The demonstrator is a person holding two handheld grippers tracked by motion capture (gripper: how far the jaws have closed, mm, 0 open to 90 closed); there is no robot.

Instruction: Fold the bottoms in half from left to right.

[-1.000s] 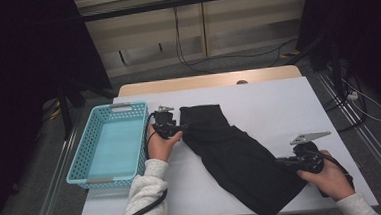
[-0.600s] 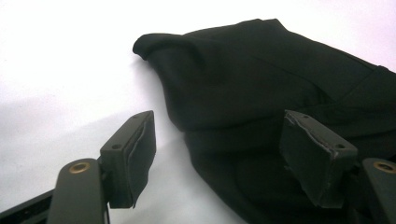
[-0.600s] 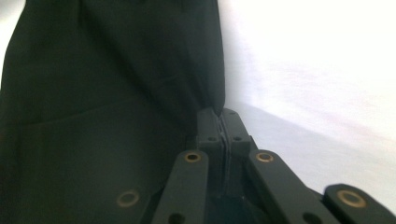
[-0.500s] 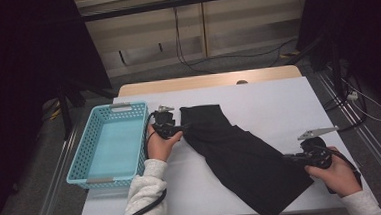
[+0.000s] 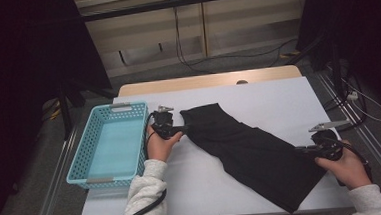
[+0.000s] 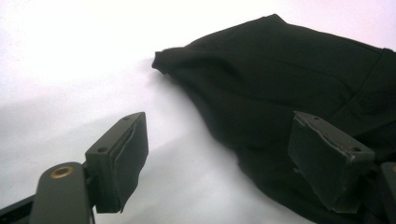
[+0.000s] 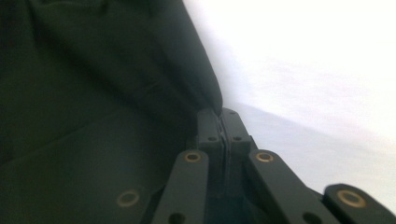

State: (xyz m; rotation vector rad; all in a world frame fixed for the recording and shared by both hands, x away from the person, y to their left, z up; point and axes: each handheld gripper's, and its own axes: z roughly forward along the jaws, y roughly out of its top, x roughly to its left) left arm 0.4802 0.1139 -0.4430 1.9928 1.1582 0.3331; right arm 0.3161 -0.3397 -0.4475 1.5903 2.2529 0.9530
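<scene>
A black garment (image 5: pixel 251 151) lies slantwise on the white table (image 5: pixel 268 95), from upper left to lower right. My left gripper (image 5: pixel 180 129) rests at its upper left corner. In the left gripper view its jaws (image 6: pixel 224 168) stand open and have just been opening. The garment (image 6: pixel 280 84) lies beside and under the right pad (image 6: pixel 327 163), and neither pad presses on it. My right gripper (image 5: pixel 304 150) is at the garment's lower right edge. The right gripper view shows this gripper (image 7: pixel 222 123) shut on the dark fabric's (image 7: pixel 93 116) edge.
A light blue plastic basket (image 5: pixel 83 151) stands at the table's left edge, beside my left hand. Beyond the table's far edge are a wooden strip (image 5: pixel 207 80), cables on the floor and dark curtains at both sides.
My right gripper has moved to the right with the garment's edge, drawing the fabric out longer. The left hand has stayed where it was.
</scene>
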